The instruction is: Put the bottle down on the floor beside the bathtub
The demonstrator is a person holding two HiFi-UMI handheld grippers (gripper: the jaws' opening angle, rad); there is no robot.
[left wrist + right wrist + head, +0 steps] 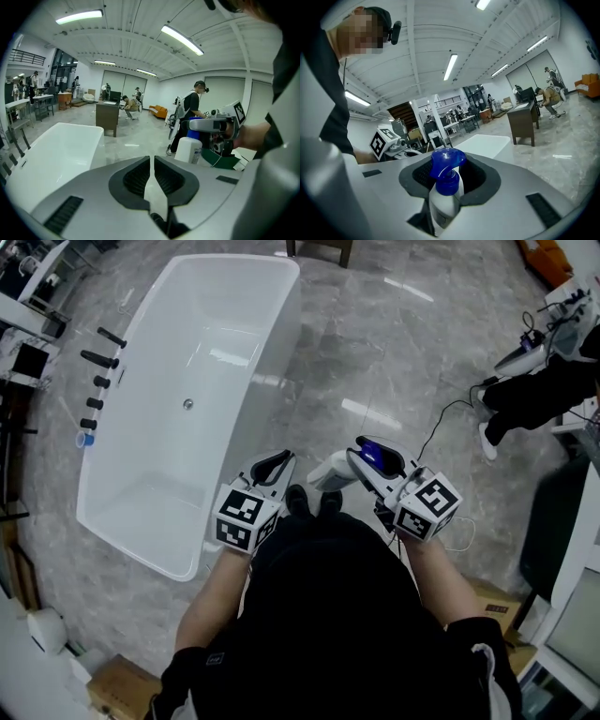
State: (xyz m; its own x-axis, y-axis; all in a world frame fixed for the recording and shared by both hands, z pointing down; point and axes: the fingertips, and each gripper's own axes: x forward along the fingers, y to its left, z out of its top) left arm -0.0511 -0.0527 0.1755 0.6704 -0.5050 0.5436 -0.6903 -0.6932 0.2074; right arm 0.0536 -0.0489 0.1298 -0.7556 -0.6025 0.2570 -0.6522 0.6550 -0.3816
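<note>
White bathtub (178,390) takes up the left side of the grey marble floor (375,343), with a row of black taps (98,360) along its left rim and a cardboard box (120,688) on the floor past its near left corner. Just off the tub's near right corner is the left gripper (278,463). Its jaws are pretty much together with only a sliver of gap, and there's nothing in them. Right next to it, the right gripper (361,465) is clamped on the bottle (443,201), a white one with a blue spray head, and the pads squeeze it just under that head. So the bottle is up in the air above the floor, close to the tub's near right corner, not set down. Further right a thin cable (439,432) snakes across the floor toward a person in dark clothes (544,395) at the right edge.
</note>
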